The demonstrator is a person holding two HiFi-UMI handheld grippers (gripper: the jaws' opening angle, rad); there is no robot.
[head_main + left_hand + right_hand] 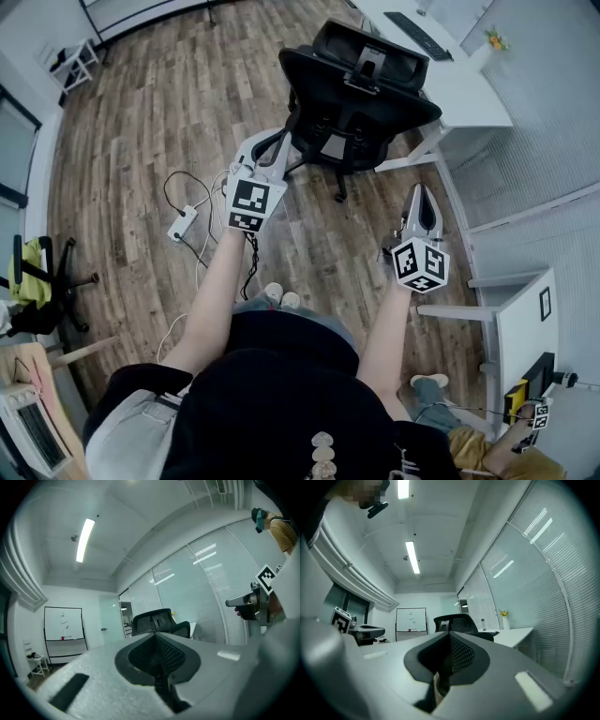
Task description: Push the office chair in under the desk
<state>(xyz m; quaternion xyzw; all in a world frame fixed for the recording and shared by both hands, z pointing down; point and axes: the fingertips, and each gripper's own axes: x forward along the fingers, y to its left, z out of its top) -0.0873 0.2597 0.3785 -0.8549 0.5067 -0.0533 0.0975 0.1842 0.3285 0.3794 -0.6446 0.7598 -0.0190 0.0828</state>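
The counter (473,94) lies ahead and to the right of both grippers, with the chair (361,94) standing out in front of it, back toward them. The left hand-held gripper (265,142), closed and empty, is nearer, perhaps just short of touching. The right hand-held gripper (419,195), also closed and empty, is well apart.

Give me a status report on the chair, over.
Left gripper and right gripper shut, empty, short of chair. Chair by desk, not yet under. Power strip off to the left, clear of path.
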